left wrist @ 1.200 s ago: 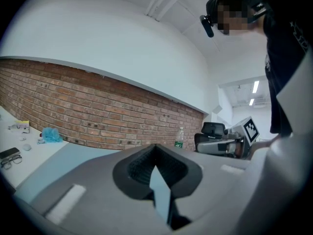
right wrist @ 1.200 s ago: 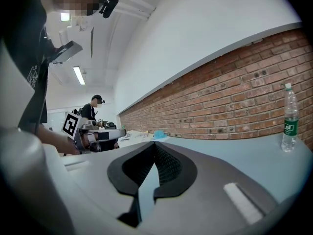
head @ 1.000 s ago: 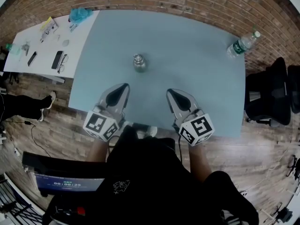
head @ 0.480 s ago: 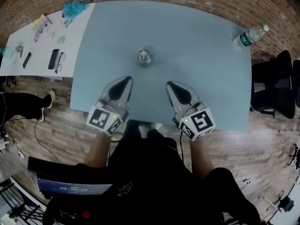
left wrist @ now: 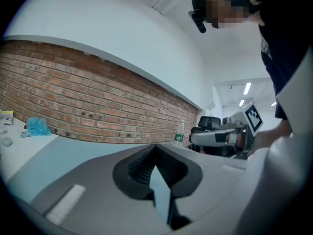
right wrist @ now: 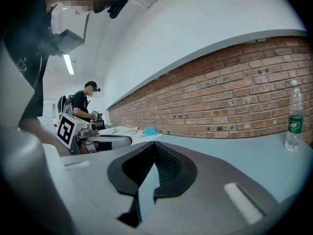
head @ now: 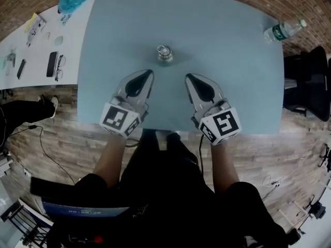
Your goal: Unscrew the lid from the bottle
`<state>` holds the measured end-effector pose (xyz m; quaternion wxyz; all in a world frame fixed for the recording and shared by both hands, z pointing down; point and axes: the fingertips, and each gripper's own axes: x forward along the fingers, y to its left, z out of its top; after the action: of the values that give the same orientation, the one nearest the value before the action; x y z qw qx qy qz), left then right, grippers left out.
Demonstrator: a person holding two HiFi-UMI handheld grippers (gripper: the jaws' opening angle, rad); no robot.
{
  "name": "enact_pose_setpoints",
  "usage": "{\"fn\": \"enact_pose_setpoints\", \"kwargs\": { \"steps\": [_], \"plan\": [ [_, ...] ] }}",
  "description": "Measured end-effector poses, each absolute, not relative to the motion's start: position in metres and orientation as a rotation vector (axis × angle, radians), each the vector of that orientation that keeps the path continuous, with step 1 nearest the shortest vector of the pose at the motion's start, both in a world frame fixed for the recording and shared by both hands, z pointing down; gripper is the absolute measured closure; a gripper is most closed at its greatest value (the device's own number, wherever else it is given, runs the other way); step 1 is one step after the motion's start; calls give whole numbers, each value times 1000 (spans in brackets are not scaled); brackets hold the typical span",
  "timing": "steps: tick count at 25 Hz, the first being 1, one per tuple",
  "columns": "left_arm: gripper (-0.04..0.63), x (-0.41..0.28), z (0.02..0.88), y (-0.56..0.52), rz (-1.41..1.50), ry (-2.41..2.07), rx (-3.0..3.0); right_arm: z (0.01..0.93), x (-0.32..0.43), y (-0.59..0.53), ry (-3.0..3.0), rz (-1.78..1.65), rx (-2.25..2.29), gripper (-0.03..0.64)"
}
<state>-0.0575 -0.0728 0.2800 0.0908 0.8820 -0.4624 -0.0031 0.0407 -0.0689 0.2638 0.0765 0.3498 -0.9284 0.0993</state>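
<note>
A small clear bottle (head: 165, 53) with a metal lid stands upright in the middle of the blue-grey table (head: 232, 87), seen from above in the head view. My left gripper (head: 150, 72) is below and left of it, shut with nothing in it. To the bottle's lower right my right gripper (head: 188, 77) is likewise shut and empty. Both tips point toward the bottle and stand apart from it. The left gripper (left wrist: 155, 146) and right gripper (right wrist: 155, 144) show closed jaws in their own views, where the small bottle is hidden.
A plastic water bottle (head: 282, 32) with a green label lies near the table's far right corner. A white table (head: 36, 50) at the left carries a phone, glasses and a blue cloth (head: 72, 2). Black chairs (head: 310, 81) stand at the right. Another person (right wrist: 83, 104) stands far off.
Both grippers have moved forward over the table, nearer the small bottle. Their jaws stayed shut.
</note>
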Motion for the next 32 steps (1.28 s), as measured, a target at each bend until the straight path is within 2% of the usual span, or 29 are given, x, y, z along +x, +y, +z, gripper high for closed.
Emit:
{"fn": "enact_pose_setpoints", "kwargs": {
  "steps": [32],
  "plan": [
    [595, -61, 338, -117, 53, -1306, 2571, 310, 14, -111, -2722, 381, 1051, 615]
  ]
}}
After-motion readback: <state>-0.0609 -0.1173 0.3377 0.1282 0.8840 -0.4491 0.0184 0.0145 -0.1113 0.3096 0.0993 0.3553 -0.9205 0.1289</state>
